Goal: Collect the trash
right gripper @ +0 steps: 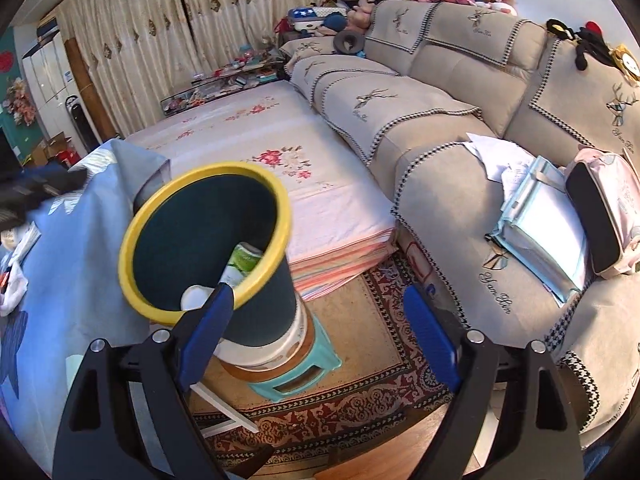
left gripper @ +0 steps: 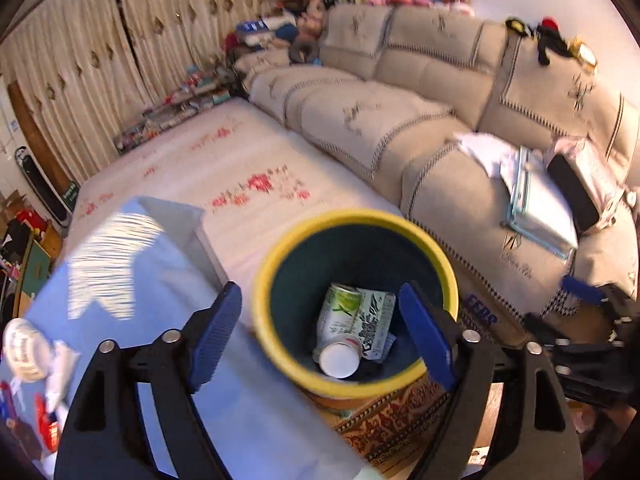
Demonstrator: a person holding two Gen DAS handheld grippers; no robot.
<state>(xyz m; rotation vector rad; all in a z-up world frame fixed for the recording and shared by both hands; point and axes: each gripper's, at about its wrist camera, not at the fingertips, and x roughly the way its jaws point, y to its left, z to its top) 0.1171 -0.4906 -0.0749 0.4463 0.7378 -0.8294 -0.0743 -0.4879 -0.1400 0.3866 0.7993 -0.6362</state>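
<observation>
A dark bin with a yellow rim (left gripper: 356,218) stands below my left gripper (left gripper: 320,336), which is open and empty right above its mouth. Inside lie a green-and-white can (left gripper: 340,312), a paper cup (left gripper: 339,358) and a printed carton (left gripper: 376,320). In the right wrist view the bin (right gripper: 208,176) stands on stacked tubs on a teal stool (right gripper: 296,380). My right gripper (right gripper: 320,336) is open and empty, to the right of the bin over the rug. More trash, a white lidded cup (left gripper: 22,350) and wrappers (left gripper: 60,372), lies on the blue cloth at the far left.
A table under a blue cloth (left gripper: 140,280) lies left of the bin. A floral-covered low platform (right gripper: 256,132) is behind it. A beige sofa (right gripper: 460,152) with papers, a folder (right gripper: 540,232) and a pink bag (right gripper: 608,216) runs along the right. A patterned rug (right gripper: 360,360) covers the floor.
</observation>
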